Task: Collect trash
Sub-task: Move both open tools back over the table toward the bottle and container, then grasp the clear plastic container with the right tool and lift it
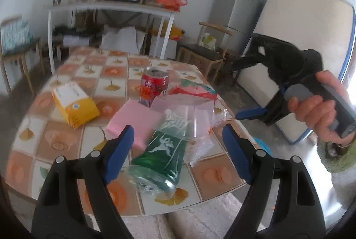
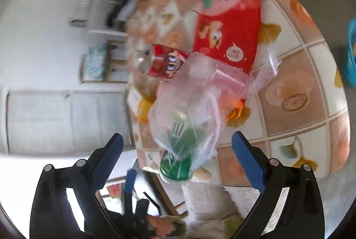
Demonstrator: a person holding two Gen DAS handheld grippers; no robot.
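A green can (image 1: 160, 156) lies on its side near the front edge of the tiled table (image 1: 55, 145), its far end under a clear plastic wrapper (image 1: 191, 114). My left gripper (image 1: 178, 134) is open just above it, its fingers apart from the can. Behind stand a red can (image 1: 154, 87), a pink pack (image 1: 133, 125), a yellow box (image 1: 75, 105) and a red snack bag (image 1: 193, 91). My right gripper (image 2: 178, 140) is open and empty, and hangs over the clear wrapper (image 2: 189, 101) and the green can (image 2: 178, 167). The red can (image 2: 164, 63) and the snack bag (image 2: 229, 34) lie beyond.
A hand holds the right gripper (image 1: 247, 87) off the table's right side. A blue bin (image 2: 352, 49) stands on the floor by the table. Shelving, a fridge (image 1: 238, 14) and chairs line the back of the room. A white rug lies below the table's edge.
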